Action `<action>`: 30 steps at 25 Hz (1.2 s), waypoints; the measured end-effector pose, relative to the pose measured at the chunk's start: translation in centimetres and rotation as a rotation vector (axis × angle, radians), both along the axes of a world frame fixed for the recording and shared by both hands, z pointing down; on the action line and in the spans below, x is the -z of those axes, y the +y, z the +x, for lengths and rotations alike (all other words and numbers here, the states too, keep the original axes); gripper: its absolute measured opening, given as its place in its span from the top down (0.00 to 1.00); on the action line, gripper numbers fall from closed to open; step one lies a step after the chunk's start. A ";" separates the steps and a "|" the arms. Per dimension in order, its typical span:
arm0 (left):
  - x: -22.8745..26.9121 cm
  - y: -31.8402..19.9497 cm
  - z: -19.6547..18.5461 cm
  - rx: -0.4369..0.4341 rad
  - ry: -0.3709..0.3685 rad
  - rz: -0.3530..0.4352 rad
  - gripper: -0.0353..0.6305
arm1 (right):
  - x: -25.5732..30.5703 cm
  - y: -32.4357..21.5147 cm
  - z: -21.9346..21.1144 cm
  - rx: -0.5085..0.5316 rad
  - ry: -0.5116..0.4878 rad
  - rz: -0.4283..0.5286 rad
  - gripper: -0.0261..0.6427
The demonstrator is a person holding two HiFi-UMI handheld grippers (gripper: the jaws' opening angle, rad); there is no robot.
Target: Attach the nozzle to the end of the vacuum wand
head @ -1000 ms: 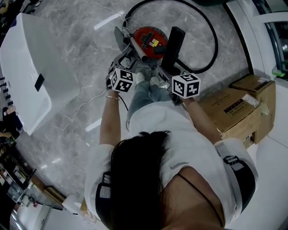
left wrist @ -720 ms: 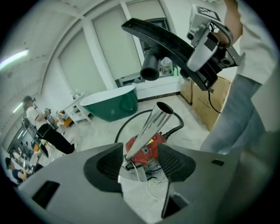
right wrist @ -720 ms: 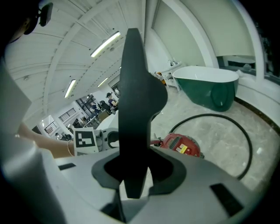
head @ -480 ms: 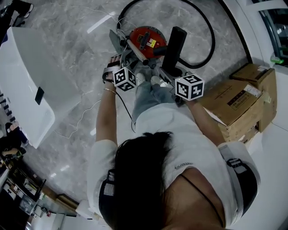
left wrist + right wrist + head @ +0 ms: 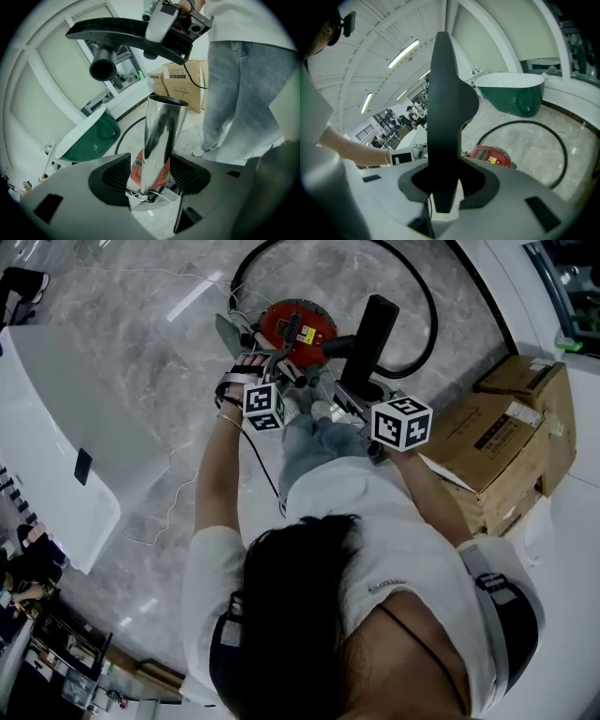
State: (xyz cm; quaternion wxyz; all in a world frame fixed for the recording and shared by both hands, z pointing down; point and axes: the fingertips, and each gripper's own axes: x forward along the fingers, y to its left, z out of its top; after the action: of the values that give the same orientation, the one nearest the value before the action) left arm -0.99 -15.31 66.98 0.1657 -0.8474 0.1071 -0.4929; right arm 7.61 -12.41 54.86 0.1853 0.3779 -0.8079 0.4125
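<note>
My left gripper (image 5: 149, 177) stands open around the chrome vacuum wand (image 5: 157, 136). Its jaws have just been opening, and the wand runs up between the pads with its open end toward the nozzle. In the head view the left gripper (image 5: 255, 369) sits beside the red vacuum (image 5: 298, 326). My right gripper (image 5: 445, 187) is shut on the black nozzle (image 5: 445, 112), which stands upright in its jaws. From the head view the nozzle (image 5: 368, 334) rises above the right gripper (image 5: 364, 395). In the left gripper view the nozzle (image 5: 117, 33) hangs above the wand's open end, apart from it.
A black hose (image 5: 433, 315) loops on the marble floor behind the vacuum. Stacked cardboard boxes (image 5: 497, 442) stand at the right, and a large white tub (image 5: 56, 456) at the left. A green-lined tub (image 5: 515, 93) lies further back. The person's legs are close to the wand.
The left gripper has rolled and moved toward the red vacuum, a little lower. The right gripper with the nozzle has stayed about where it was.
</note>
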 end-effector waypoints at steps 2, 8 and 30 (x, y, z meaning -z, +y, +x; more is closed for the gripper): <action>-0.2 -0.1 1.1 -0.020 0.019 -0.010 0.58 | 0.0 -0.2 0.1 -0.009 -0.004 -0.004 0.78; -1.0 0.2 3.1 -0.138 -0.001 -0.032 0.68 | 0.3 -0.5 0.0 -0.018 -0.025 -0.007 0.78; 1.5 -3.6 3.4 -0.101 0.041 -0.115 0.76 | 1.1 -0.1 -1.9 0.033 -0.042 0.026 0.78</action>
State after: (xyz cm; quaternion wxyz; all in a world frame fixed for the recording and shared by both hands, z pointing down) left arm 2.40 -18.91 65.48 0.1394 -0.8697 0.0391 -0.4718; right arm 5.69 -12.49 53.72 0.1701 0.3579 -0.8232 0.4066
